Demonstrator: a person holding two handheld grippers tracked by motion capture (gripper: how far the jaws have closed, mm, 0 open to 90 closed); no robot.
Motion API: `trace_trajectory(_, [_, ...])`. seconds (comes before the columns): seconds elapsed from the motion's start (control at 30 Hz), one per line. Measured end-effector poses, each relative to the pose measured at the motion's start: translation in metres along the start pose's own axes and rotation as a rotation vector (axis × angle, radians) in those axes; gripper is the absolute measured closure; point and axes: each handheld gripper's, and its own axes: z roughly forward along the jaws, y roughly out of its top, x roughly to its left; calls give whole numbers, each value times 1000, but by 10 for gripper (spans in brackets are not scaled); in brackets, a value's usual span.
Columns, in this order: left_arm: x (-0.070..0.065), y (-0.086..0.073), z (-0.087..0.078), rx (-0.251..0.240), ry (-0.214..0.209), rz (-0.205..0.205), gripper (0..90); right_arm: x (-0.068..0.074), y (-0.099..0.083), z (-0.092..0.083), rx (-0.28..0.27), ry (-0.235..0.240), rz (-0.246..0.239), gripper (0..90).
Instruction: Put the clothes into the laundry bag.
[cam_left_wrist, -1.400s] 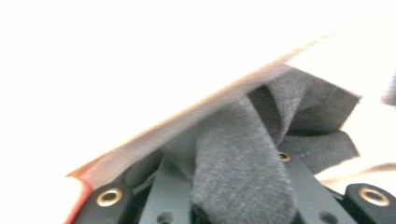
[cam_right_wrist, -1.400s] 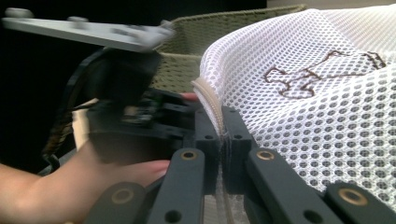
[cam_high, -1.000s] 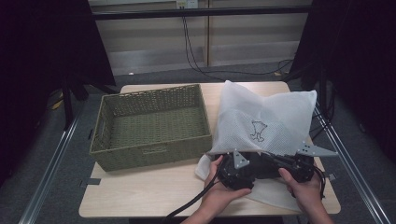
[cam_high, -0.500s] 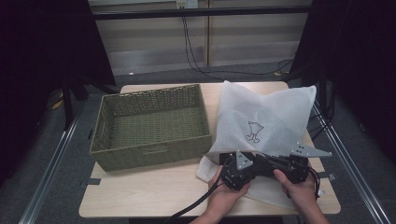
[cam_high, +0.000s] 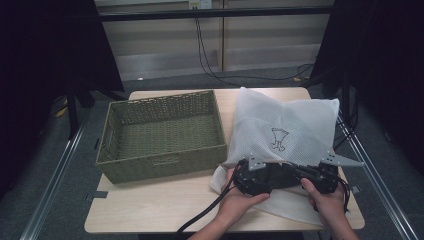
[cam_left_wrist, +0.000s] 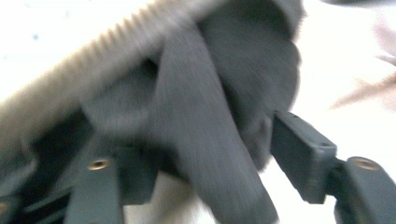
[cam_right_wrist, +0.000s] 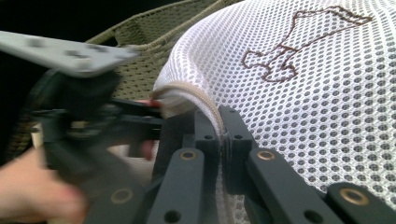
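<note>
A white mesh bag with a dark line drawing lies on the right half of the table. Its near zipper edge is pinched in my right gripper, whose jaws are shut on it. In the high view that gripper sits at the bag's near edge. My left gripper is just left of it at the bag's mouth. In the blurred left gripper view a dark grey cloth hangs between the left gripper's jaws. They have just been opening and stand apart.
A woven olive basket, with nothing in it, stands on the left half of the wooden table. Black cables trail off the near edge. Metal rails run along both sides of the table.
The bag's far right corner, lifted a second ago, has dropped and lies flatter. Both hands have stayed at the bag's near edge.
</note>
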Motion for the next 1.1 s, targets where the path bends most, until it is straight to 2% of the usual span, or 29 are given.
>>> trace_trajectory(0.03, [0,0,0,0,0,0,315,0,0,0,0,0,0,869])
trace_trajectory(0.07, [0,-4,-9,17,11,23,315,1,0,1,6,-16,-8,863])
trace_trajectory(0.1, [-1,-7,-15,12,31,35,320,2,0,3,13,-41,-11,829])
trace_trajectory(0.13, [4,-14,-33,2,42,61,319,4,-1,5,21,-54,-11,769])
trace_trajectory(0.17, [4,-14,-33,2,42,61,315,4,-1,5,21,-54,-11,769])
trace_trajectory(0.2, [11,-22,-50,-17,56,59,310,6,0,7,27,-73,-27,694])
trace_trajectory(0.23, [11,-22,-50,-17,56,59,311,6,0,7,27,-73,-27,694])
trace_trajectory(0.3, [17,-32,-66,-31,121,78,314,11,2,8,30,-91,-52,640])
trace_trajectory(0.33, [22,-38,-74,-46,147,82,331,17,5,10,37,-104,-104,592])
trace_trajectory(0.37, [34,-47,-83,-33,159,37,331,20,7,11,45,-118,-134,589])
trace_trajectory(0.43, [43,-52,-86,-11,198,-15,339,24,9,13,41,-113,-150,606])
trace_trajectory(0.47, [43,-52,-86,-11,198,-15,343,24,9,13,41,-113,-150,606])
trace_trajectory(0.5, [46,-53,-88,-12,223,-24,346,28,10,14,23,-88,-162,639])
trace_trajectory(0.57, [48,-55,-86,6,274,-27,346,30,10,14,16,-77,-168,670])
trace_trajectory(0.63, [50,-56,-80,45,273,-35,352,33,10,13,30,-41,-191,818])
trace_trajectory(0.67, [52,-57,-77,60,266,-44,352,33,10,13,30,-41,-191,818])
trace_trajectory(0.7, [53,-58,-74,71,255,-51,421,29,7,15,61,3,-175,856])
trace_trajectory(0.73, [53,-57,-71,88,234,-35,477,27,5,17,77,20,-164,860])
trace_trajectory(0.77, [53,-57,-71,88,234,-35,571,27,5,17,77,20,-164,860])
trace_trajectory(0.8, [52,-56,-70,92,184,-41,571,25,3,20,102,39,-152,861])
trace_trajectory(0.83, [49,-56,-69,97,122,-38,747,21,-2,28,161,63,-129,863])
trace_trajectory(0.87, [49,-56,-69,97,122,-38,781,20,-4,33,203,67,-127,864])
trace_trajectory(0.9, [42,-56,-67,104,93,1,800,20,-7,39,262,44,-146,864])
trace_trajectory(0.93, [39,-56,-66,109,82,26,814,20,-10,46,325,20,-169,865])
trace_trajectory(0.97, [36,-56,-66,120,76,37,825,20,-12,51,364,15,-178,866])
trace_trajectory(1.0, [35,-56,-66,125,72,52,834,19,-14,56,390,-6,-178,869])
trace_trajectory(1.03, [35,-56,-66,125,72,52,842,19,-14,56,390,-6,-178,869])
trace_trajectory(1.07, [34,-56,-67,134,69,66,842,17,-16,60,404,-35,-175,871])
trace_trajectory(1.1, [35,-57,-68,126,61,64,852,12,-14,66,416,-64,-135,875])
